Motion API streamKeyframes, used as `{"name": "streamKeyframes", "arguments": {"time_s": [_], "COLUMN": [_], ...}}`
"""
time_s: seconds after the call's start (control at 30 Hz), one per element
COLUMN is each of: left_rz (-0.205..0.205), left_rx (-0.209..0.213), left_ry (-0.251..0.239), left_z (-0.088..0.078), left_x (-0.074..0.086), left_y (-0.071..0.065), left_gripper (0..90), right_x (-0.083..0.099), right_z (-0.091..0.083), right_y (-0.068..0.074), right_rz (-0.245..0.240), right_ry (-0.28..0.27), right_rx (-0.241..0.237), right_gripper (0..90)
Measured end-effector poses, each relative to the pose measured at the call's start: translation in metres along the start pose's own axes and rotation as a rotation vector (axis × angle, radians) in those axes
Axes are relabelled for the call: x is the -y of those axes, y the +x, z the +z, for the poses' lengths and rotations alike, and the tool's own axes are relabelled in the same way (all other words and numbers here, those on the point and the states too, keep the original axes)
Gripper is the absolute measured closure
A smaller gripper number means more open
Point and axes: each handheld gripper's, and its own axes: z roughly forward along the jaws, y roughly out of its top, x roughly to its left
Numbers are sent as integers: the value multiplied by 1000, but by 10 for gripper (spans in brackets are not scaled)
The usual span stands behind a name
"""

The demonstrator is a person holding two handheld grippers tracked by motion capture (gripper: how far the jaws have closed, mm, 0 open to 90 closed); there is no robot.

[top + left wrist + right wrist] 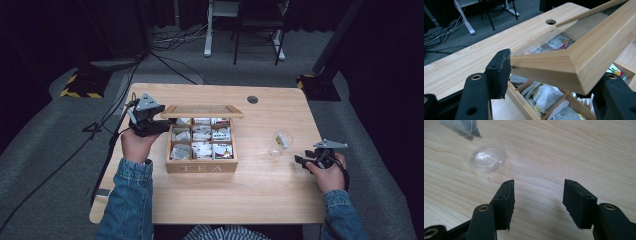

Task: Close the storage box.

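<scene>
A wooden tea box [201, 167] marked TEA stands at the table's middle, its compartments holding several tea bags [549, 96]. Its glass-paned lid [202, 111] is raised, and my left gripper [161, 123] is shut on the lid's left corner [564, 62]. A clear glass [280, 142] with a tea bag [282, 141] in it stands to the right of the box. Just right of that glass, low over the table, my right gripper [303, 161] is open. Nothing lies between its jaws, and the glass's base [487, 157] is ahead to the left of my right gripper [537, 200].
The light wooden table [260, 195] has a round cable hole [252, 99] near its far edge. Bare wood lies in front of the box and around the right hand. Beyond the table are cables, stand bases with yellow-black stripes [80, 91] and desk legs [207, 35].
</scene>
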Motion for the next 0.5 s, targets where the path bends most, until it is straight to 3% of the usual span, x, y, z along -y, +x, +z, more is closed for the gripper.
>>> {"name": "streamKeyframes", "arguments": {"time_s": [0.33,0.5], "left_rz": [6,6], "left_rx": [-4,2], "left_ry": [21,29], "left_z": [-1,-2], "left_x": [2,4], "left_y": [-3,-4], "left_gripper": [404,401], "right_x": [6,10], "right_z": [8,11], "right_y": [0,1], "right_rz": [-18,-10], "right_ry": [6,-36], "right_rx": [-3,2], "right_gripper": [363,313]}}
